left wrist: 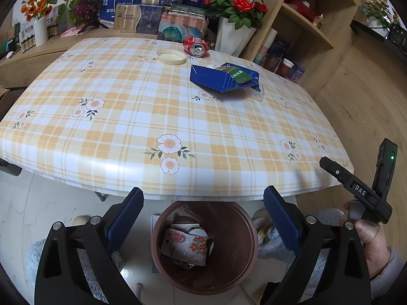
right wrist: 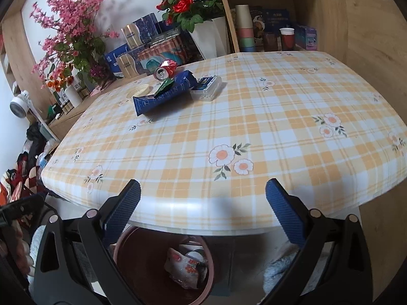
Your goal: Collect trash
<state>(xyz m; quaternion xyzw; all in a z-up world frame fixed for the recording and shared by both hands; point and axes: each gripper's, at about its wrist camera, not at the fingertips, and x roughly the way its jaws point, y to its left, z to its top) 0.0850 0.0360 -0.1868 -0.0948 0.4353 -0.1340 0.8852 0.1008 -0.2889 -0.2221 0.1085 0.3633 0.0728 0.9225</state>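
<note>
Left wrist view shows the left claw (left wrist: pixel 203 203) wide apart and empty over the bin (left wrist: pixel 203 246). Right claw (right wrist: pixel 203 198) gapes too. Can (left wrist: pixel 196 47), box (left wrist: pixel 223 77) and lid (left wrist: pixel 171 56) wait far across the table (left wrist: pixel 127 127). That can might roll off if nudged, I think.

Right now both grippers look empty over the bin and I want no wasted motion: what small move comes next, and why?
Probably lift the left gripper from above the bin toward the blue carton. Its fingers stand open and empty, and the carton, crushed red can and lid remain on the table.
</note>
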